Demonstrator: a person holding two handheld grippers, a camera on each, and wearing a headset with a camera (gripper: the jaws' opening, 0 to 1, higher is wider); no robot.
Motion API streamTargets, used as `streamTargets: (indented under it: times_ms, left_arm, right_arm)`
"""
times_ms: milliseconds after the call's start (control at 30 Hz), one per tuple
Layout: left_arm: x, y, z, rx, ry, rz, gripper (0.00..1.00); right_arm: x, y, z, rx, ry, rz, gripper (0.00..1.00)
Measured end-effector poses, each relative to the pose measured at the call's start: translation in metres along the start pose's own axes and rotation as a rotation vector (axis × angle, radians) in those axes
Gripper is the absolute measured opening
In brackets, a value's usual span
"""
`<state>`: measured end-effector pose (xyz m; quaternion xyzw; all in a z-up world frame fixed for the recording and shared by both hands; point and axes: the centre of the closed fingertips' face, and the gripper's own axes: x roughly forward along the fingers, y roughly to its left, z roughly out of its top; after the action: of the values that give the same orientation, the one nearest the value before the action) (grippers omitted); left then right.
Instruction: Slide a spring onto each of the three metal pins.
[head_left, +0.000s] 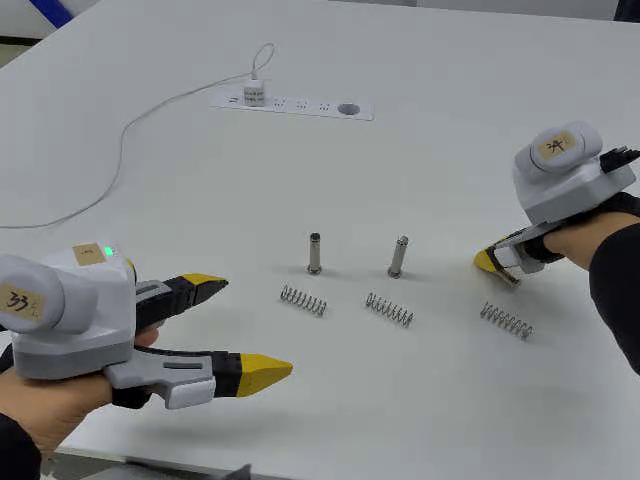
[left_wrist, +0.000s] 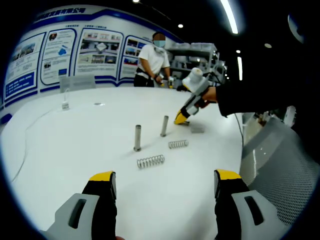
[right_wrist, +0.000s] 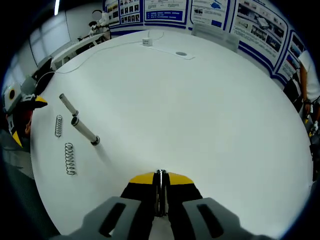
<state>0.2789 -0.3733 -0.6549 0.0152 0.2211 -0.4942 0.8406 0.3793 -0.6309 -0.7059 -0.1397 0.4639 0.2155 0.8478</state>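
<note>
Hidden: 3rd pin was mostly covered, pinched in right claw.
Left claw: stood spread, empty, by near bench edge.
Room: lay open beyond 2 upright pins, 3 springs.

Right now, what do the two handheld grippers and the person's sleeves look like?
Both have pale grey housings and black jaws with yellow tips. The left gripper bears a tan label handwritten "33" and a lit green light. The right gripper carries a round tan sticker with a handwritten mark. The sleeves are dark.
</note>
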Motion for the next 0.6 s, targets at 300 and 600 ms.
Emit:
streamTargets:
  times_ms: [300, 600]
  left_arm:
    - [-0.001, 0.0, 0.001, 0.003, -0.001, 0.003, 0.82]
    - [-0.001, -0.001, 0.002, 0.01, -0.006, 0.003, 0.82]
  right_arm:
    - [-0.005, 0.0, 0.001, 0.016, -0.016, -0.029, 0.09]
    - [-0.025, 0.001, 0.004, 0.028, -0.075, -0.034, 0.09]
